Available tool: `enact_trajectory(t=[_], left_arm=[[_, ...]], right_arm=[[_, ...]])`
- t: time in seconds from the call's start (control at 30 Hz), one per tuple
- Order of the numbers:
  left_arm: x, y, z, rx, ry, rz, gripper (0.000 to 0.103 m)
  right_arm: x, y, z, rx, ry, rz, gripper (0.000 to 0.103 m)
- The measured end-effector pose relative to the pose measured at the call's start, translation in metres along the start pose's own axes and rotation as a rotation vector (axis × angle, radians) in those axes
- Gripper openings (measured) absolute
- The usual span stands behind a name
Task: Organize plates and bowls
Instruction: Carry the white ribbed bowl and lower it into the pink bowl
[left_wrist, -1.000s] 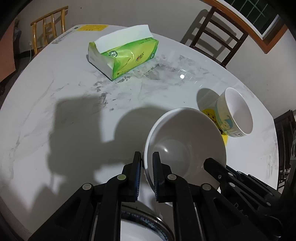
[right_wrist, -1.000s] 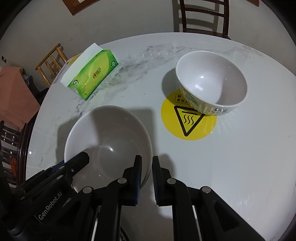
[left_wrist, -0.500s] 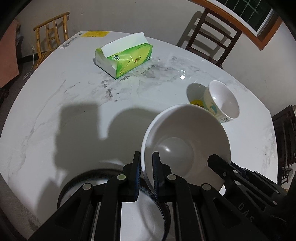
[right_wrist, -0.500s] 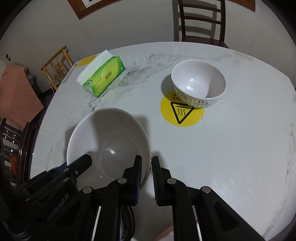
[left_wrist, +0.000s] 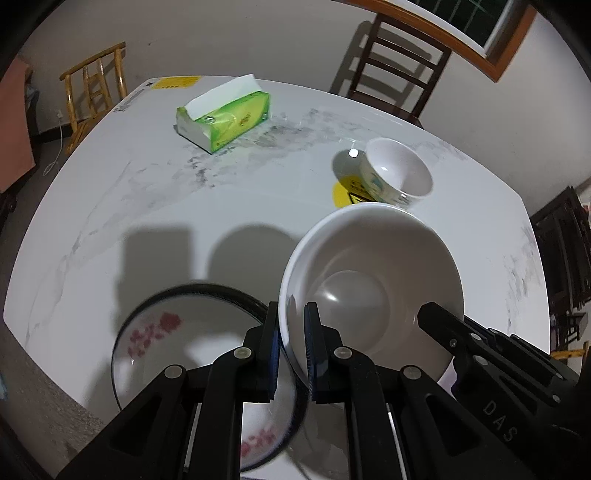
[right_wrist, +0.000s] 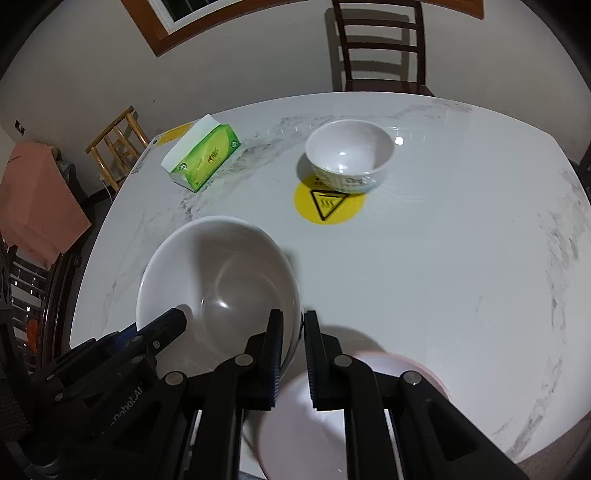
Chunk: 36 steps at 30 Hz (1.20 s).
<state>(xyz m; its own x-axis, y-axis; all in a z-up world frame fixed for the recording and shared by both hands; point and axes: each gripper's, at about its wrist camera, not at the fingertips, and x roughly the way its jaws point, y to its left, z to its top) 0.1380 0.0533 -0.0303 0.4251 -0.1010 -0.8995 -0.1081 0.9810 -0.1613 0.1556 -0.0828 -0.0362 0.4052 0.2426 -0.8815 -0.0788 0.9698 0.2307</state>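
Raised since the earlier frames, the white bowl (left_wrist: 373, 291) now hangs clear of the counter (left_wrist: 147, 206), and a black-rimmed plate (left_wrist: 162, 332) has come into view beneath it. Your left hand-held gripper (left_wrist: 291, 350) is closed on the bowl's near-left rim; your right hand-held gripper (right_wrist: 291, 354) clamps the opposite rim. Step in hand: carrying the bowl, probably toward stacking. Next, keep both grips level and lower it squarely. From left to right on the marble counter lie a tissue box (left_wrist: 225, 122), then a small bowl (left_wrist: 399, 173) on a yellow sticker (right_wrist: 328, 203). Chairs (right_wrist: 376, 48) stand against the walls.
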Motion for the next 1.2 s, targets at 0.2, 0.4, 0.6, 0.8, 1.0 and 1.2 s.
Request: enact_trajectory(t=[0.2,0.4,0.6,0.8,1.0,1.2], left_arm=[[-0.013,-0.024,-0.020,0.041,-0.009,-0.005,0.009],[-0.019,-0.046,-0.041,0.077,-0.011,-0.012,0.009],[-0.016,-0.065,-0.061,0.108,0.011,-0.017,0.009],[-0.008,-0.077,-0.077,0.128,0.037,-0.017,0.009],[0.005,-0.081,-0.088,0.132,0.070,-0.011,0.009],[0.016,-0.079,-0.092,0.124,0.097,-0.003,0.009]], right_arm=[[-0.020,-0.019,-0.022,0.015,-0.011,-0.013,0.012],[-0.036,-0.040,-0.044,0.038,-0.025,-0.021,0.012],[-0.039,-0.060,-0.066,0.068,-0.013,-0.030,0.012],[-0.035,-0.075,-0.081,0.091,0.005,-0.037,0.012],[-0.024,-0.083,-0.089,0.104,0.044,-0.035,0.012],[-0.014,-0.084,-0.093,0.103,0.070,-0.041,0.012]])
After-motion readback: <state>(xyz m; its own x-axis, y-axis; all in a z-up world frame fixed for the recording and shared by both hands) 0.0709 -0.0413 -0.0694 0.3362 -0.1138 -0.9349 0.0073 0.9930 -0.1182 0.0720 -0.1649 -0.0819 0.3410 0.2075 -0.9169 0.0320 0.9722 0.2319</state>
